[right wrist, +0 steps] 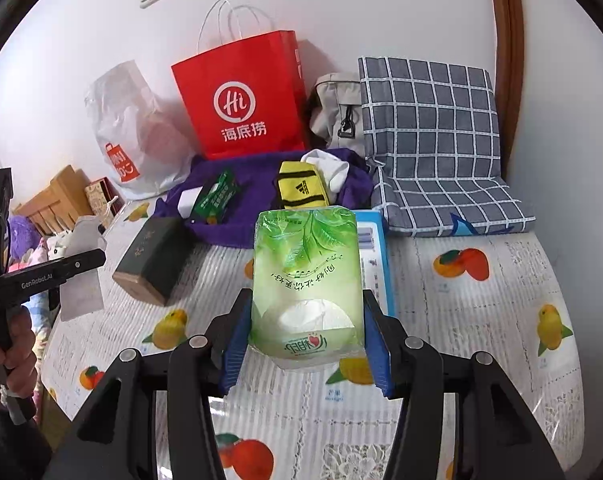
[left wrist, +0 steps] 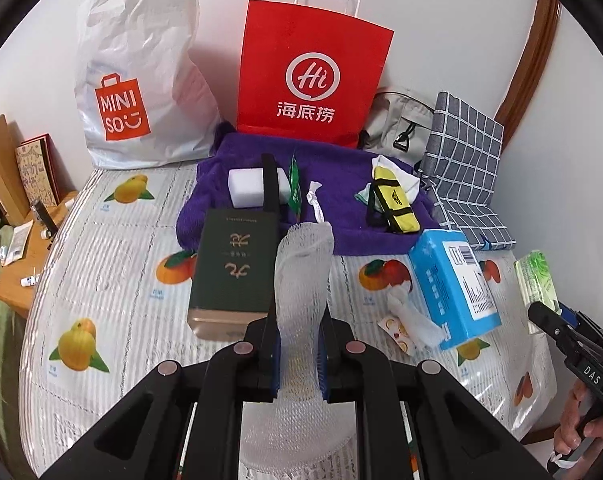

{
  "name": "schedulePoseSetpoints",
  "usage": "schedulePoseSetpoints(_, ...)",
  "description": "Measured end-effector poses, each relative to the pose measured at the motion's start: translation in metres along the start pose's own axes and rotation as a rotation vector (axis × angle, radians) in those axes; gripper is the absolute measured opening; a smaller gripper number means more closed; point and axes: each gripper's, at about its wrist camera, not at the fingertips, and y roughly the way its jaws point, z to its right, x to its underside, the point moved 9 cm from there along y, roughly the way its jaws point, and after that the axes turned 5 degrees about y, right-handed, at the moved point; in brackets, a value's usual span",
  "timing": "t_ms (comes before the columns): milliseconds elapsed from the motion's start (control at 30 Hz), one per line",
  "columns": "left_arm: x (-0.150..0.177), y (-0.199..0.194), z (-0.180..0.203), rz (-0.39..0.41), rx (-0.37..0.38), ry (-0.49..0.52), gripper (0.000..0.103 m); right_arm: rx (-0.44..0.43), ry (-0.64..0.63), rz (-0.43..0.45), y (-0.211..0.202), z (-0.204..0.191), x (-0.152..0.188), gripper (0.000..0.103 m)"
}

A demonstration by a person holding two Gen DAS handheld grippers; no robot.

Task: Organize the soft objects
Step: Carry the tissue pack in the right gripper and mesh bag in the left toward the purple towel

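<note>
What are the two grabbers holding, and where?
The left gripper pinches the white foam net sleeve around its lower middle. The right gripper squeezes the green tissue pack by its sides.

We see white foam netting [left wrist: 301, 280] standing upright, pinched at its base, and a green tissue pack [right wrist: 306, 280] held lengthwise above the fruit-print table [right wrist: 481, 320].

The left gripper [left wrist: 299, 344] has its jaws pinched close on a white foam net sleeve [left wrist: 301, 280] that stands up between them. The right gripper [right wrist: 305, 332] holds its jaws wide apart, pressed against both sides of a green tissue pack [right wrist: 305, 276].
</note>
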Motion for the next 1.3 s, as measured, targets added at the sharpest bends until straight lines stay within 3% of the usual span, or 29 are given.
schedulePoseSetpoints(967, -0.058, 0.016, -0.007, 0.076, -0.008, 0.001, 0.013, -0.044, -0.003, 0.043, 0.04, -0.021, -0.071, 0.051)
schedulePoseSetpoints(1300, -0.089, 0.02, -0.009, 0.096, -0.021, 0.003, 0.013, -0.015, -0.034, 0.039, 0.058, -0.023, -0.096, 0.052)
